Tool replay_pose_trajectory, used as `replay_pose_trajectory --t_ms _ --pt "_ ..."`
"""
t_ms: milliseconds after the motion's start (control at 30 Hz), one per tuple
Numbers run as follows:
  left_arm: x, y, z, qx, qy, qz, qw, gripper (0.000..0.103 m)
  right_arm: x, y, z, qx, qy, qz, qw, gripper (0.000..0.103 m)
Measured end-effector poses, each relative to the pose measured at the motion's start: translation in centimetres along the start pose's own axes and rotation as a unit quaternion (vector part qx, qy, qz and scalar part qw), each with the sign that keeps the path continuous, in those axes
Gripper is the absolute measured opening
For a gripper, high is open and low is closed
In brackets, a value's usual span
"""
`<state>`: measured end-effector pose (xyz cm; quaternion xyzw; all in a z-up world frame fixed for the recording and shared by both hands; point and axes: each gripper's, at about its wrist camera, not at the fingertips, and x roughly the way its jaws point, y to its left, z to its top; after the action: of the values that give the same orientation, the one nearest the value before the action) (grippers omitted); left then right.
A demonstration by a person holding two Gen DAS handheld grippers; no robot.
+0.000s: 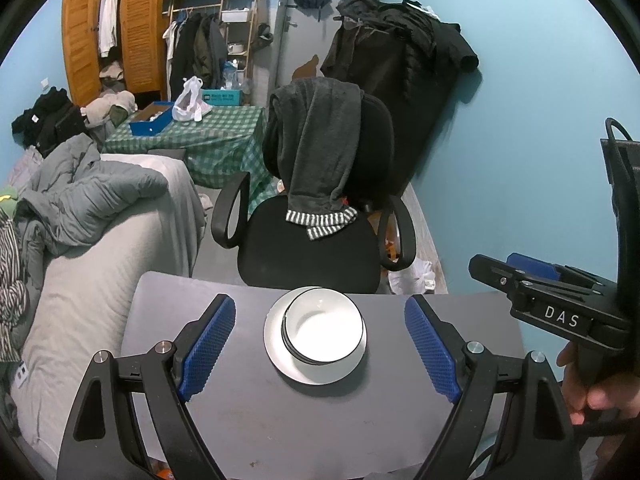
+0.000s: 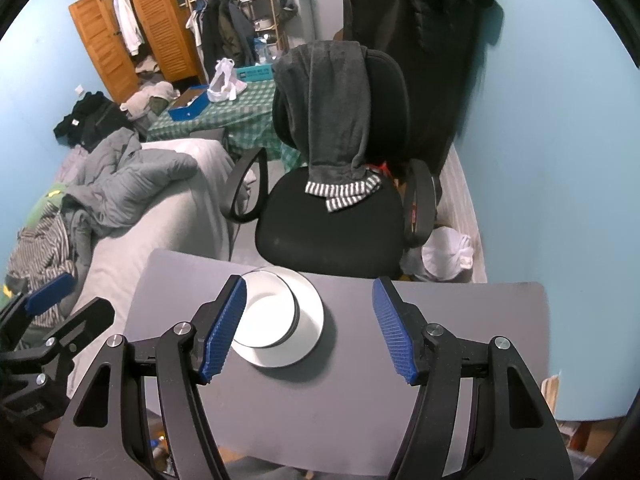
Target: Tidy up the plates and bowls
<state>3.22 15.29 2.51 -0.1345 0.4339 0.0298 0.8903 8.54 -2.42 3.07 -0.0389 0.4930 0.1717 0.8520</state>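
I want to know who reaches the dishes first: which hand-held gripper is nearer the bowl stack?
Left, seemingly. The left hand-held gripper is centred on the bowl stack, open, not touching. The right hand-held gripper sits off to the stack's right, only its left finger overlapping.

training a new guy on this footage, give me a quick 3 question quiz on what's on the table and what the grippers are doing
1. True or false: the bowls sit stacked on the plate.
2. What stands just behind the table? A) a fridge B) an office chair C) a sink
3. Fill in: both the left gripper and the right gripper are ____ and hold nothing.

Key: 1 true; 2 B, the office chair, with a grey garment draped over its back; 3 open.
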Motion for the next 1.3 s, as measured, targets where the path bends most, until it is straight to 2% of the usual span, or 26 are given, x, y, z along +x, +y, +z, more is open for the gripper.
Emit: replay_pose_trajectory --t_ms 1300 --pt "-0.97 -0.47 -0.21 0.001 0.011 -0.002 0.9999 0.088 -0.71 0.56 -0.54 -0.006 0.003 0.009 1.0 0.064"
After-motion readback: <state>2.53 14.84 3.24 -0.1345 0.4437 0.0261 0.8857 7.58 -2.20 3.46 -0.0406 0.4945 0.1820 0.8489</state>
